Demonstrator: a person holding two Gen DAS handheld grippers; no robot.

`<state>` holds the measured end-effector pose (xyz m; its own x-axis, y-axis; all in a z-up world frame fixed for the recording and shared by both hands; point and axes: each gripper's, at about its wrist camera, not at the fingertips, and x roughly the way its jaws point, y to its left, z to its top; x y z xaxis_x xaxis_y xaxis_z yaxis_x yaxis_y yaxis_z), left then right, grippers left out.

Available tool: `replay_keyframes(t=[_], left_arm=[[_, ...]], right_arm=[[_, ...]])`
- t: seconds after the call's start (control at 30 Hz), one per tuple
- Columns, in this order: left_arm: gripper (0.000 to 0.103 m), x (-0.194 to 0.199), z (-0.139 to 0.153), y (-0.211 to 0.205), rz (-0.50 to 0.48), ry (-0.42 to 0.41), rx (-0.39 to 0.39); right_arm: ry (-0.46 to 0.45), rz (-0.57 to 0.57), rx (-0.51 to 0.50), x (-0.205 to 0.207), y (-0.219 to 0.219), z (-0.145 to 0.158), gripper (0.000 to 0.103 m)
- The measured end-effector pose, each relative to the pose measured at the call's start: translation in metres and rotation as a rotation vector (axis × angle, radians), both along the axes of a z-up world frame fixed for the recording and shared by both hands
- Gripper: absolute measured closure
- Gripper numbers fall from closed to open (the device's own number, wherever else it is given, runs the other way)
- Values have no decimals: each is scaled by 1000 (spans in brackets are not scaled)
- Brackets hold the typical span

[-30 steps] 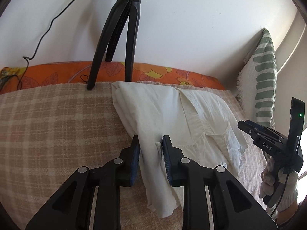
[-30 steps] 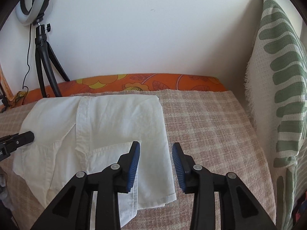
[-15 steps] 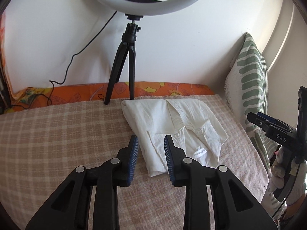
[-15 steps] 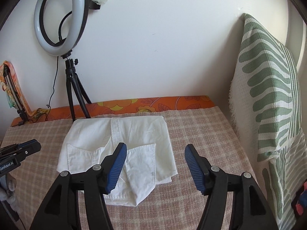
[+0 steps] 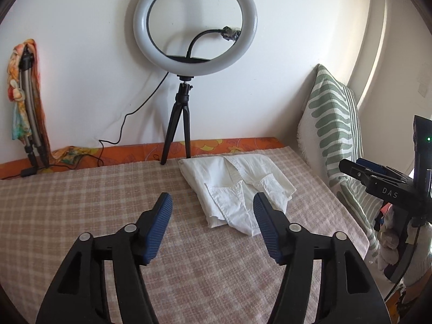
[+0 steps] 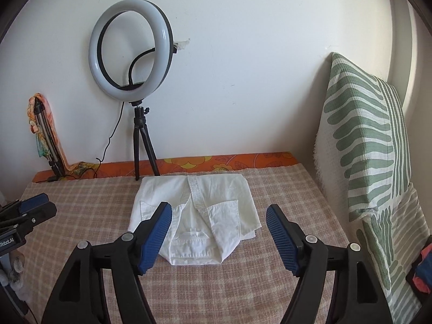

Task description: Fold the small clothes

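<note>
A small white shirt lies folded into a compact packet on the checked blanket, collar side up. My left gripper hovers above and in front of it, jaws opening, nothing between them. My right gripper also hangs back from the shirt with its jaws opening wide and empty. The right gripper shows at the right edge of the left wrist view, and the left gripper at the left edge of the right wrist view.
A ring light on a black tripod stands behind the shirt, its cable trailing left. A green-patterned cushion leans at the right. A second folded tripod with a floral cloth stands far left. The checked blanket covers the bed.
Both grippers let go of the shirt, opened and pulled back and up, so the shirt now looks smaller and the whole ring light has come into view.
</note>
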<state>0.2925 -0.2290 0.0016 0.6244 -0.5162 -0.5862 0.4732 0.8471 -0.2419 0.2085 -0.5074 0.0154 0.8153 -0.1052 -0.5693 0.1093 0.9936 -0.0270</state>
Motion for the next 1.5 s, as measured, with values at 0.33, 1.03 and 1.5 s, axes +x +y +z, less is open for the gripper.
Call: replay_keyframes(t=[0.33, 1.03, 1.5], left_arm=[[20, -62, 20, 35, -4, -147, 71], [0, -137, 9, 87, 22, -257, 126], [0, -137, -5, 112, 104, -237, 100]], right_arm=[[-48, -42, 0, -52, 41, 1, 3], [-112, -67, 12, -112, 90, -33, 0], [-129, -86, 7, -108, 95, -53, 0]])
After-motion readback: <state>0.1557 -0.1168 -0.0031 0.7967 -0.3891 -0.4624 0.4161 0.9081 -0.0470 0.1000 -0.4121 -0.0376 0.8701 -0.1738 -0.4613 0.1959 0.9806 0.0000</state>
